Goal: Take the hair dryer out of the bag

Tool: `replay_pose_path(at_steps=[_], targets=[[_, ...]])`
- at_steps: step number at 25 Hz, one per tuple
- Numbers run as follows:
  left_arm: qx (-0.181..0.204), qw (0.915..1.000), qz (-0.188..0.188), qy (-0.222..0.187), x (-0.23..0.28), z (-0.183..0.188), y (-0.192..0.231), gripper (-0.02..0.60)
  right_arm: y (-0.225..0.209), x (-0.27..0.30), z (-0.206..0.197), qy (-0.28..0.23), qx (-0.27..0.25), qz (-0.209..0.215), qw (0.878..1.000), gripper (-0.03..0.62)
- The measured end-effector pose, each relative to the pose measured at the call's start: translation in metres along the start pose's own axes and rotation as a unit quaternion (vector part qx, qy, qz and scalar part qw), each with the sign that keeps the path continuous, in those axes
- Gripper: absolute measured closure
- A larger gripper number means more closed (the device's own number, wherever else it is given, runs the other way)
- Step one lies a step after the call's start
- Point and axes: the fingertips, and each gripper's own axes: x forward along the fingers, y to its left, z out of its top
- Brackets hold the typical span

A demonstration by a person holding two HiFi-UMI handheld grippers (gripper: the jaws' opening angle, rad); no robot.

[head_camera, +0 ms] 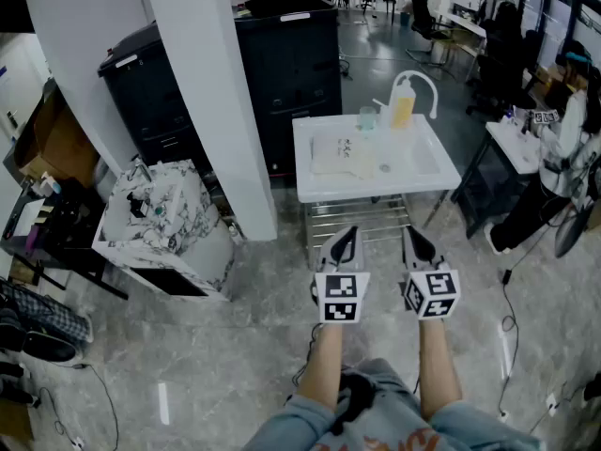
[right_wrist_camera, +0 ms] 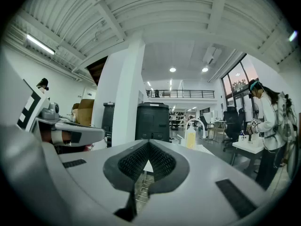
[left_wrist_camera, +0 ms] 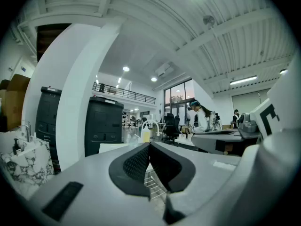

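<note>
The left gripper (head_camera: 344, 238) has its jaws pressed together, empty, well short of the table (head_camera: 310, 181). A pale bag (head_camera: 340, 155) lies flat there. No dryer shows, presumably it is inside, so its axis and heading cannot be told. It is likely rigid, smooth and fairly heavy, best taken by the handle. The right gripper (head_camera: 416, 238) has its jaws likewise closed, empty.

Head view steeply down, gripper views level, sharing white table (head_camera: 376, 195)

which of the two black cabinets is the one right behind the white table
The black cabinet at the head view's middle, straight behind the white table; the other black cabinet stands left of the white pillar.
</note>
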Motion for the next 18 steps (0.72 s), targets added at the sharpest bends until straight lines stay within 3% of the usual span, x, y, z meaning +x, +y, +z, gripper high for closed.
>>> replay_pose_path(at_steps=[8, 18], targets=[[-0.023, 0.9997, 0.005, 0.003, 0.004, -0.007, 0.018, 0.581, 0.005, 0.008, 0.001, -0.015, 0.021, 0.019, 1.000, 0.595], [-0.025, 0.9997, -0.003, 0.004, 0.005, -0.007, 0.027, 0.581, 0.008, 0.011, -0.003, -0.001, 0.029, 0.020, 0.999, 0.594]])
